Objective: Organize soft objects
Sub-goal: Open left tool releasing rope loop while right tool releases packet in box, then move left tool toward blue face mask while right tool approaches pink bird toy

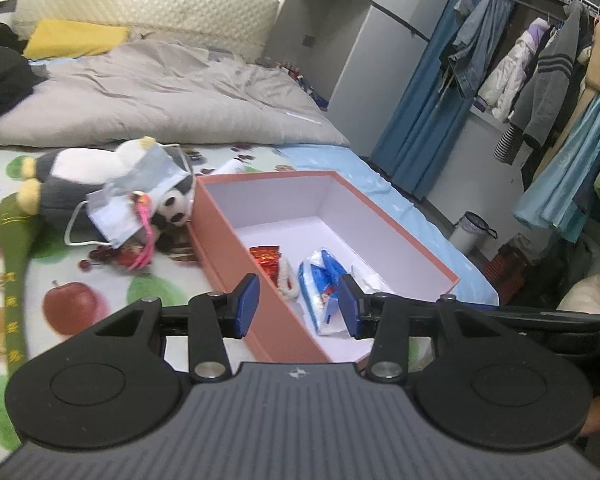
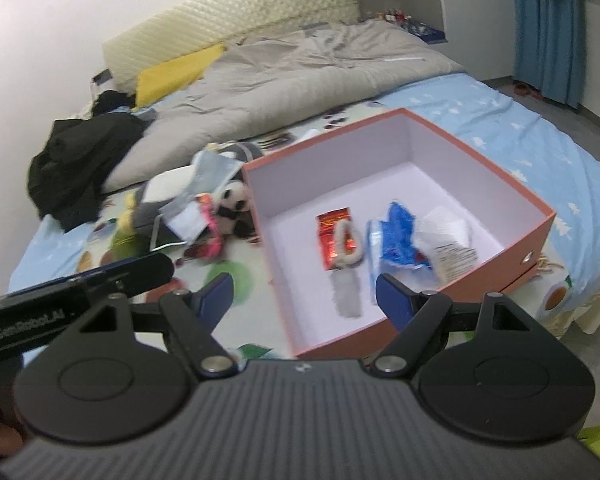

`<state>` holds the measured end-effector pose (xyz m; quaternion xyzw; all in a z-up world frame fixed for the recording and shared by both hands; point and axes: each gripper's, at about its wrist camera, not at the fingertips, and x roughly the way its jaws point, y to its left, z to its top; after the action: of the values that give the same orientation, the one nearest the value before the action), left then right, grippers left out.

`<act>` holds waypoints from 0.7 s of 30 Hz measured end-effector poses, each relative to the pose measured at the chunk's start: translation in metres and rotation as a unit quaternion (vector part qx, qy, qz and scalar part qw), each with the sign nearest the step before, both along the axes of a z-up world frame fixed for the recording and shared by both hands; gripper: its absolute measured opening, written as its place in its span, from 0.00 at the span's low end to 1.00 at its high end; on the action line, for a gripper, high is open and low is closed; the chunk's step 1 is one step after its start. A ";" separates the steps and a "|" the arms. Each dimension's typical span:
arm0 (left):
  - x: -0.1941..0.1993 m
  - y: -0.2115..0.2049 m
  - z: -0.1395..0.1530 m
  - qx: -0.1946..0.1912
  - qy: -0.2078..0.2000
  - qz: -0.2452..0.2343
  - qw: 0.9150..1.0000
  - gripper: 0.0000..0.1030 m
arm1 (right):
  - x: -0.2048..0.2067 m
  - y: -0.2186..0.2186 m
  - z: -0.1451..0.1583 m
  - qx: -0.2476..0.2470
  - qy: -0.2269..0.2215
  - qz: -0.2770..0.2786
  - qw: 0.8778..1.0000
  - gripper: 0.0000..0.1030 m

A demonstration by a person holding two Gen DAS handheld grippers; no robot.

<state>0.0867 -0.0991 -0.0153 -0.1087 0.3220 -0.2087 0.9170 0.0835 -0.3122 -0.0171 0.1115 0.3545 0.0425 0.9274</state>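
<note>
An open pink box (image 1: 228,236) (image 2: 536,236) sits on the bed. Inside lie a red packet (image 1: 266,262) (image 2: 332,228), a white fluffy loop (image 1: 288,284) (image 2: 350,240), a blue-and-white tissue pack (image 1: 320,280) (image 2: 396,240) and a white paper packet (image 2: 448,236). Left of the box is a pile: a penguin plush (image 1: 80,172) (image 2: 160,196), a face mask (image 1: 140,196) (image 2: 188,216), a small panda plush (image 1: 172,208) (image 2: 234,200) and a pink item (image 1: 144,232) (image 2: 212,232). My left gripper (image 1: 298,306) is open and empty over the box's near wall. My right gripper (image 2: 304,300) is open and empty above the box's near corner.
A green ribbon (image 1: 14,280) lies on the fruit-print sheet (image 1: 72,300). A grey duvet (image 1: 160,92) (image 2: 300,76), a yellow pillow (image 1: 72,38) and black clothes (image 2: 80,156) cover the bed's far part. Clothes hang on a rack (image 1: 548,60) at right; a bin (image 1: 472,232) stands on the floor.
</note>
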 end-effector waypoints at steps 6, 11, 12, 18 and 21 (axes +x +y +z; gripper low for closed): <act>-0.034 0.029 0.006 0.004 -0.011 0.026 1.000 0.48 | -0.024 0.024 0.004 -0.001 -0.013 0.029 0.999 0.78; -0.057 0.052 0.008 0.007 -0.014 0.050 0.999 0.49 | -0.036 0.041 0.003 -0.002 -0.016 0.045 0.999 0.78; -0.061 0.056 0.008 0.007 -0.015 0.053 0.998 0.51 | -0.038 0.045 0.003 -0.002 -0.016 0.048 0.999 0.78; -0.074 0.077 0.005 0.009 -0.015 0.076 0.997 0.54 | -0.044 0.063 0.000 -0.001 -0.015 0.068 0.998 0.78; -0.072 0.083 0.001 0.005 -0.007 0.085 0.996 0.55 | -0.040 0.069 -0.002 -0.002 -0.013 0.074 0.997 0.78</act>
<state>0.0151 -0.0160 -0.0144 -0.1299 0.3063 -0.1290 0.9342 0.0433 -0.2429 -0.0186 0.0826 0.3495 0.1115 0.9266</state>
